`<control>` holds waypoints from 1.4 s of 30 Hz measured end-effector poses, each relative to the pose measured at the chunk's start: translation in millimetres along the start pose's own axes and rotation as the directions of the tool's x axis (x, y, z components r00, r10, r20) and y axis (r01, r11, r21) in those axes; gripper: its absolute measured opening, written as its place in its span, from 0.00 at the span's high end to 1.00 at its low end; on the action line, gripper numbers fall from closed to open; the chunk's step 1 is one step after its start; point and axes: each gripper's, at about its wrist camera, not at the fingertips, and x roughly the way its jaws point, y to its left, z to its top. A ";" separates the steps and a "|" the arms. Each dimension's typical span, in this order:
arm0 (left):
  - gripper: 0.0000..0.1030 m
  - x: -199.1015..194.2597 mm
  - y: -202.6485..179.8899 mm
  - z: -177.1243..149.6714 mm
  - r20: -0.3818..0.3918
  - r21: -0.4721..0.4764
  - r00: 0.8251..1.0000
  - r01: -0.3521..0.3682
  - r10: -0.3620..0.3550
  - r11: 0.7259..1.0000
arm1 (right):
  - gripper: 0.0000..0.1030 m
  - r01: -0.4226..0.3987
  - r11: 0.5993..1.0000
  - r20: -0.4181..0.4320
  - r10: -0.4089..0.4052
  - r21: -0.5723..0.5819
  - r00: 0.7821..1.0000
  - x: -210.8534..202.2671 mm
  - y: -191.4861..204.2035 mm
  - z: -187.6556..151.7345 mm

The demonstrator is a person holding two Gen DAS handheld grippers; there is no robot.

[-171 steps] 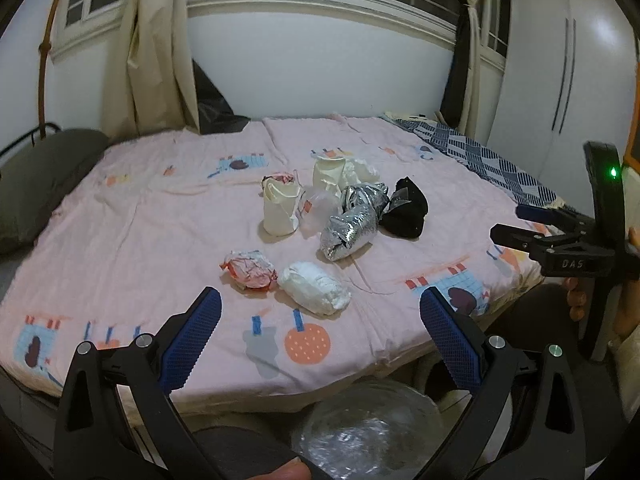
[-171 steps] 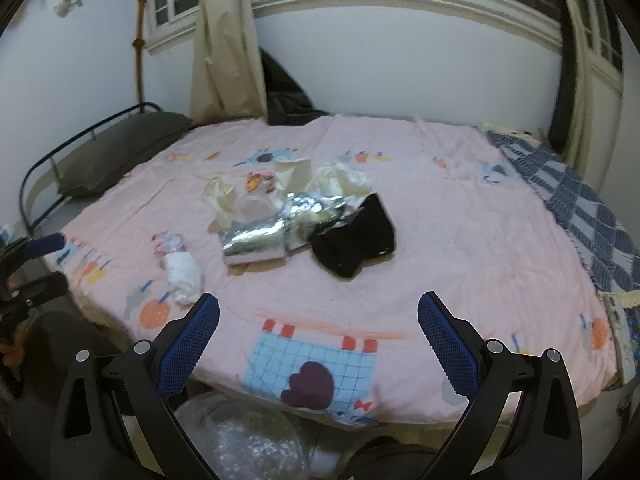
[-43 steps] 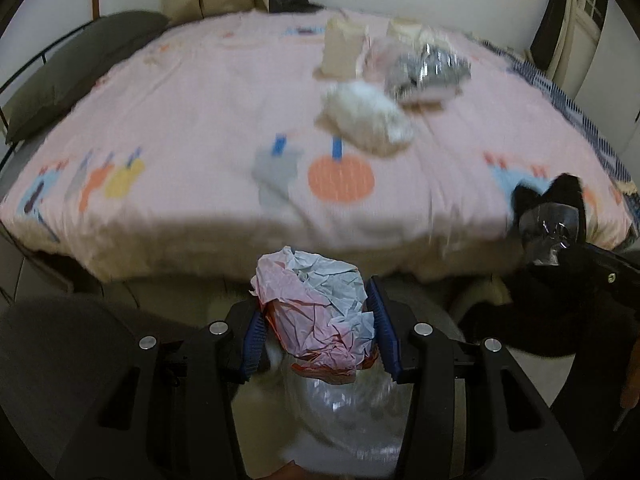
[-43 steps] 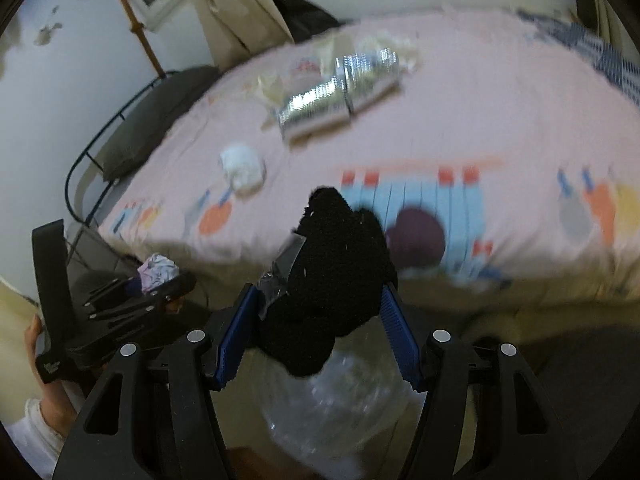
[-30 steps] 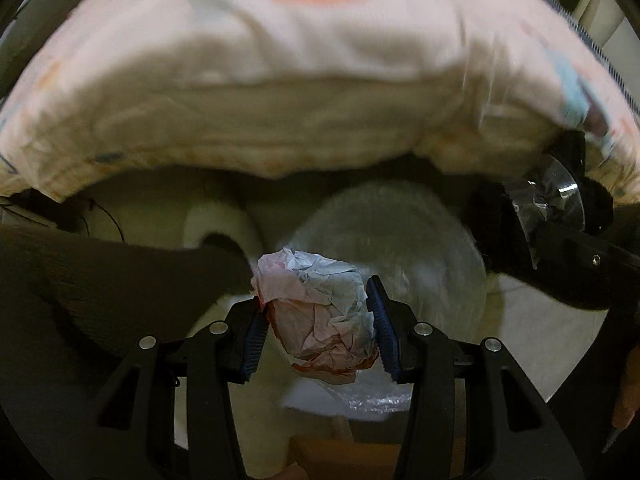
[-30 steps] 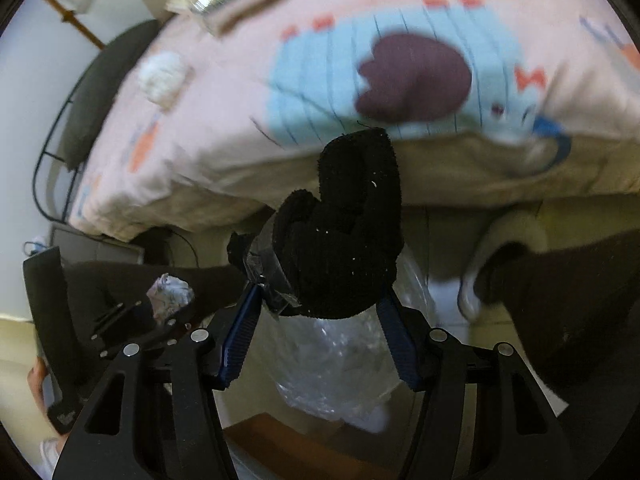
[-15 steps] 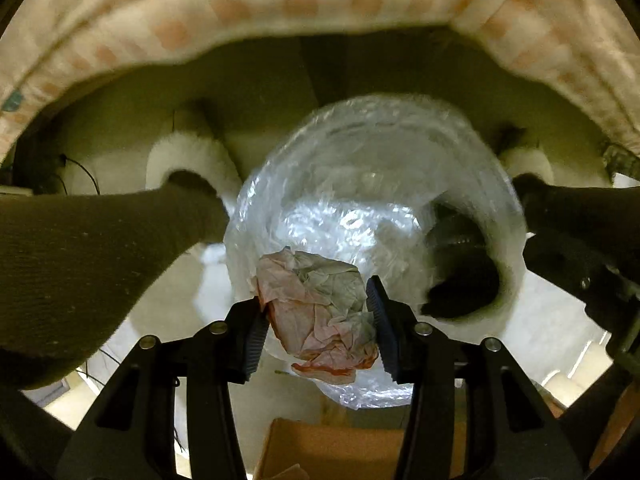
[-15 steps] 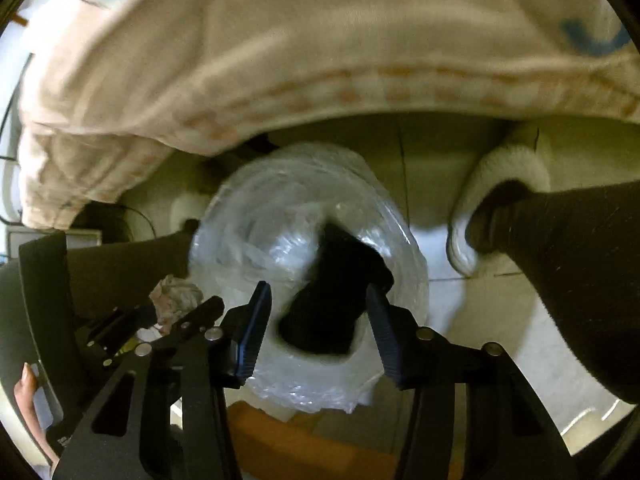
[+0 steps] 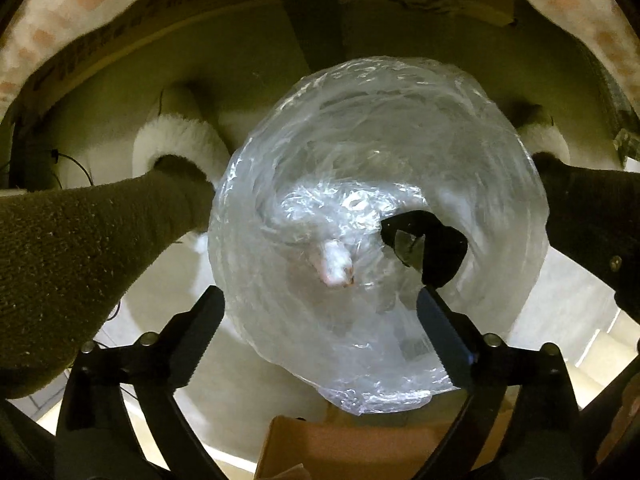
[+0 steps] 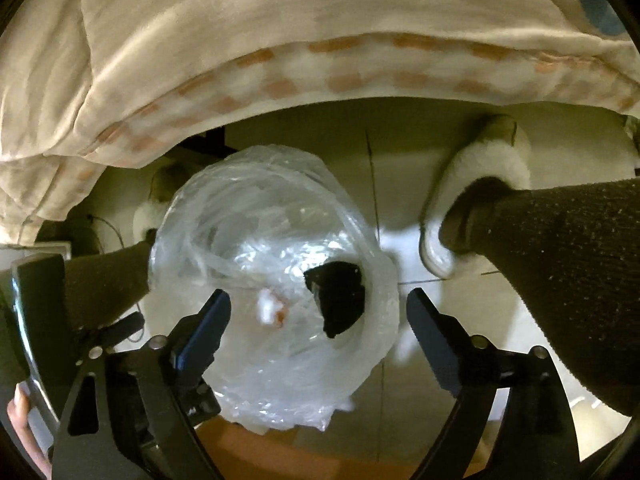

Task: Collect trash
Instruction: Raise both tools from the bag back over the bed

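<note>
Two slippered feet (image 9: 176,148) flanking bag-lined bin (image 9: 376,216), bed edge (image 10: 280,60) overhead

Both views are dim and yellow-tinged under the bed, with deep shadow at the top of the left view. Glare sparkles on the crumpled clear plastic bag (image 9: 376,208) (image 10: 272,280). The small pink-white paper wad (image 9: 335,266) (image 10: 270,310) inside is motion-blurred. Fisheye distortion bends the pale checked bedsheet edge (image 10: 320,60), and dark vignetting rings each frame.

open tongs (image 10: 318,322), black wad (image 10: 338,300) in bag (image 10: 224,216)
</note>
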 end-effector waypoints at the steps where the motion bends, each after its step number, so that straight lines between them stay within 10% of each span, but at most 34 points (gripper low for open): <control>1: 0.07 -2.3 -1.7 -0.9 0.008 0.005 1.000 -0.004 0.004 1.000 | 0.17 0.001 1.000 0.006 -0.001 -0.006 1.000 -2.0 0.5 -1.1; 19: 0.06 -67.4 -8.0 -21.8 0.238 0.032 0.971 -0.005 -0.003 0.999 | 0.15 -0.071 0.997 0.210 0.071 -0.009 0.975 -65.6 1.6 -8.8; 42: 0.06 -172.9 13.3 -37.7 0.606 0.129 0.790 0.016 -0.092 0.991 | 0.14 -0.039 0.975 0.548 0.157 -0.221 0.821 -190.8 19.4 -6.0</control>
